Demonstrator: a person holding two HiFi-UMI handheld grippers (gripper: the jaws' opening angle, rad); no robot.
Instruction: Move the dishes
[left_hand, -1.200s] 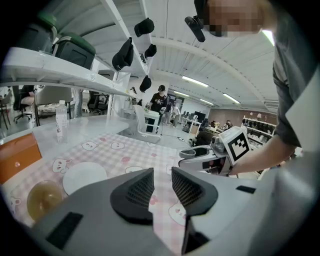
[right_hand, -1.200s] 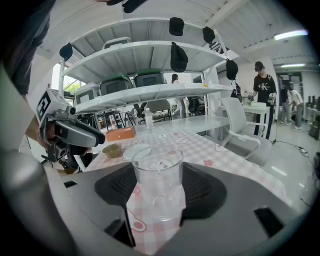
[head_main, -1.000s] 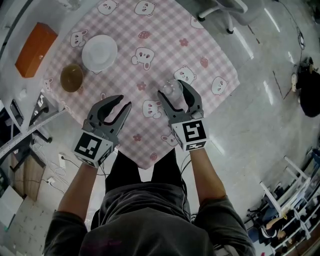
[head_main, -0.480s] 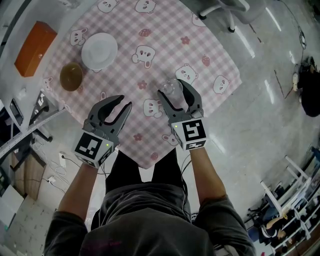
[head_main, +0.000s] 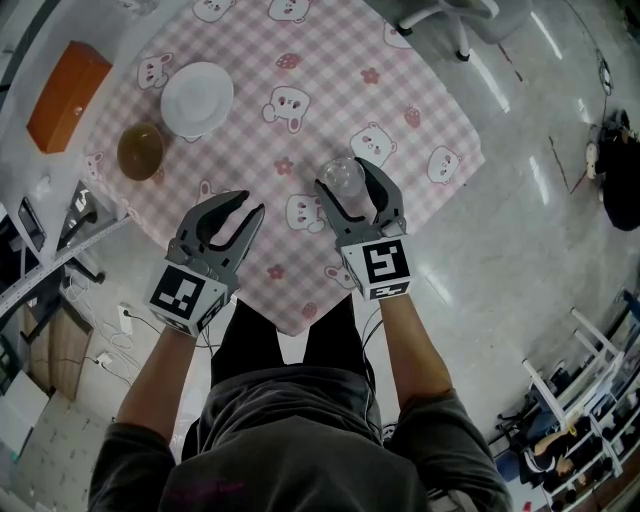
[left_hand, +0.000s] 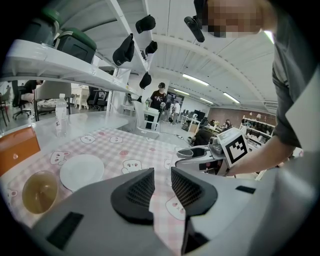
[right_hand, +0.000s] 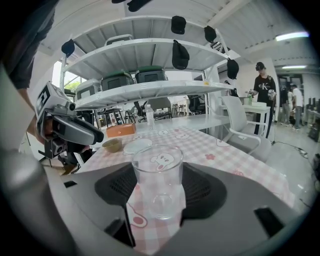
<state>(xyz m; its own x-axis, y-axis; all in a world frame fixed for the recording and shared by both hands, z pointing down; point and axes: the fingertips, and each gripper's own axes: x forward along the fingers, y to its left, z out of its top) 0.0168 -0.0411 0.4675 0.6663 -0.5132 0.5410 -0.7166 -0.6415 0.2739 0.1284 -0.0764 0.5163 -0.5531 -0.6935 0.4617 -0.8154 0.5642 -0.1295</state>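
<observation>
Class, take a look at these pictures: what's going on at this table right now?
A person holds a gripper in each hand above a table with a pink checked cloth. The right gripper is clamped on an upright clear glass. The left gripper holds nothing, its jaws only slightly apart. A white plate, a small brownish bowl and an orange box sit on the far left, untouched.
</observation>
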